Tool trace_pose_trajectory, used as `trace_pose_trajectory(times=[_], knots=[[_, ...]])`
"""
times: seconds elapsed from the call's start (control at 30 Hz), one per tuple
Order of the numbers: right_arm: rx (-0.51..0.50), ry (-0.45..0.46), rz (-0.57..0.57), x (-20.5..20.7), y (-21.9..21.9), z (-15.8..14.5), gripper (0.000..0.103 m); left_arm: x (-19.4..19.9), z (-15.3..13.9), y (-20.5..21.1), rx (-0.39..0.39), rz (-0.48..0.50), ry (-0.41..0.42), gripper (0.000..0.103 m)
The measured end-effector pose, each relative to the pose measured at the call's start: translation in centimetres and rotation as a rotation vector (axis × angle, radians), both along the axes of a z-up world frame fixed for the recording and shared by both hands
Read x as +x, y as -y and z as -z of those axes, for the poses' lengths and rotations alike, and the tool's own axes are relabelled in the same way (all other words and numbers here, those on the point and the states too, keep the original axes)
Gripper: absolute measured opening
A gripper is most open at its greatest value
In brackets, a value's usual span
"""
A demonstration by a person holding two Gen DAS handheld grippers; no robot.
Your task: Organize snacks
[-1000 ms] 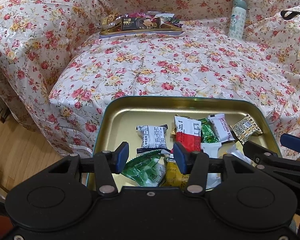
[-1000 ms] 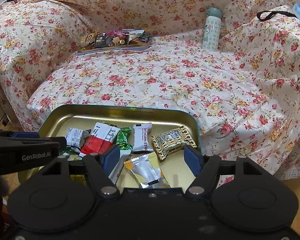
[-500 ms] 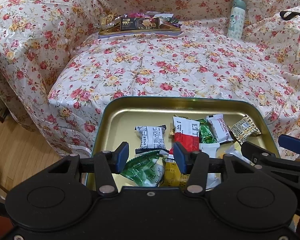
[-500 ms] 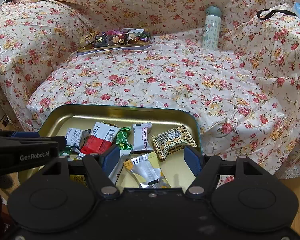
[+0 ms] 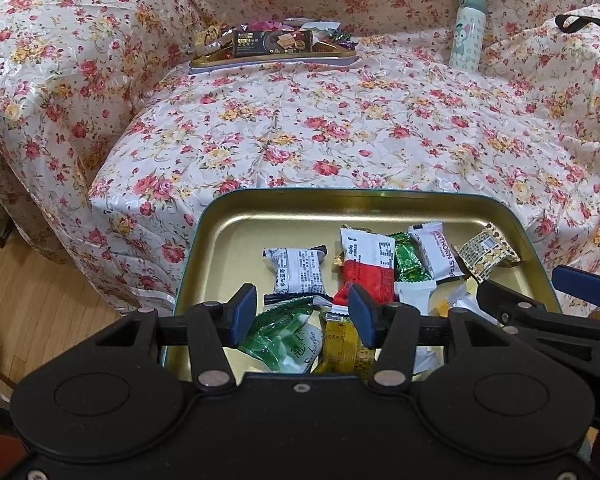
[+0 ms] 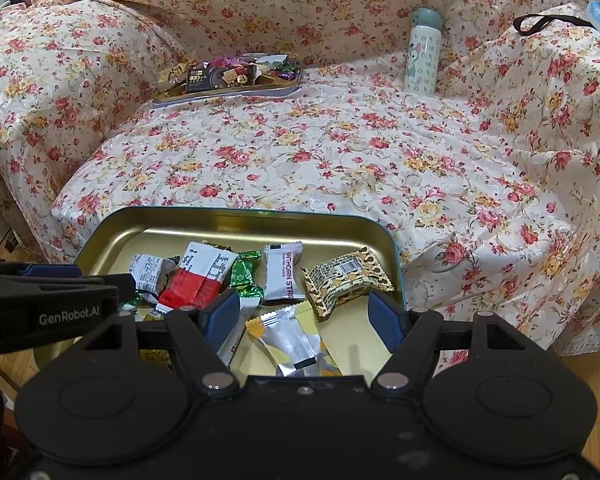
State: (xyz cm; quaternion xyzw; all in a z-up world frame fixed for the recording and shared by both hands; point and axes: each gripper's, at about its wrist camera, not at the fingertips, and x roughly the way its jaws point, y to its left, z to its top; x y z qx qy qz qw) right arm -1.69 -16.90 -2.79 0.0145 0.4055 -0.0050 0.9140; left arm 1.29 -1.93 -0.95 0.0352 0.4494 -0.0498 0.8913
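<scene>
A gold tin tray (image 5: 236, 232) (image 6: 116, 236) sits at the front edge of a floral-covered sofa and holds several wrapped snacks: a red-and-white packet (image 5: 366, 260) (image 6: 204, 276), a white hawthorn strip (image 5: 436, 254) (image 6: 282, 276), a green candy (image 5: 410, 264), a brown patterned packet (image 6: 346, 276) and a green pouch (image 5: 288, 336). My left gripper (image 5: 302, 314) is open and empty over the tray's near left. My right gripper (image 6: 304, 320) is open and empty over a silver-yellow wrapper (image 6: 296, 340).
A second tray of snacks (image 5: 272, 46) (image 6: 228, 80) lies at the back of the seat. A pale bottle (image 5: 466, 30) (image 6: 422, 52) stands at the back right. Wooden floor (image 5: 24, 304) lies to the left. A black strap (image 6: 548, 24) rests on the right armrest.
Both grippers have barely shifted over the near tray. Nothing was picked up or let go.
</scene>
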Motion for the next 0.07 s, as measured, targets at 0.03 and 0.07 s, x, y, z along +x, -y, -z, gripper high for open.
trace_pose_trajectory(times=[0.03, 0.07], knots=[[0.002, -0.004, 0.0, 0.07, 0.02, 0.11, 0.073, 0.03, 0.08, 0.05, 0.001, 0.002, -0.001, 0.058], [0.003, -0.007, 0.001, 0.13, 0.05, 0.21, 0.073, 0.05, 0.14, 0.08, 0.002, 0.004, -0.003, 0.058]])
